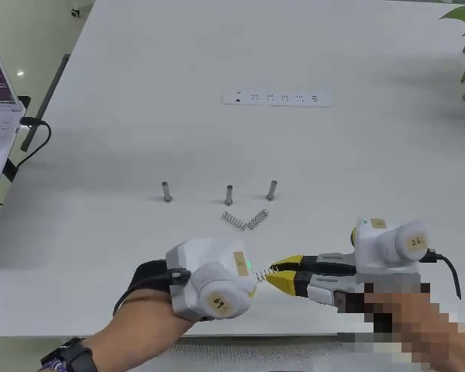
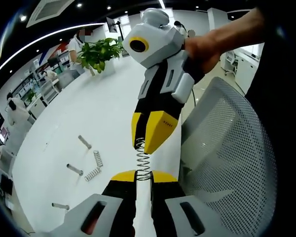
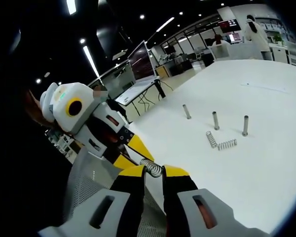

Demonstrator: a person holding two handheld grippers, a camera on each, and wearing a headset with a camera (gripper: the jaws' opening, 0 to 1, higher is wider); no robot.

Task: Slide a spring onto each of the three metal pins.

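white table (image 1: 333, 170), two tools meeting at its near edge
left tool (image 2: 144, 176) and right tool (image 3: 153, 171) each clench an end of one spring (image 2: 143, 158); beyond, two loose springs (image 1: 233, 220) lie close together, then three upright pins (image 1: 229, 194) in a row.

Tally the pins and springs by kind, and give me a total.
Metal pins: 3
Springs lying on the table: 2
Spring held between left gripper and right gripper: 1
Total: 6
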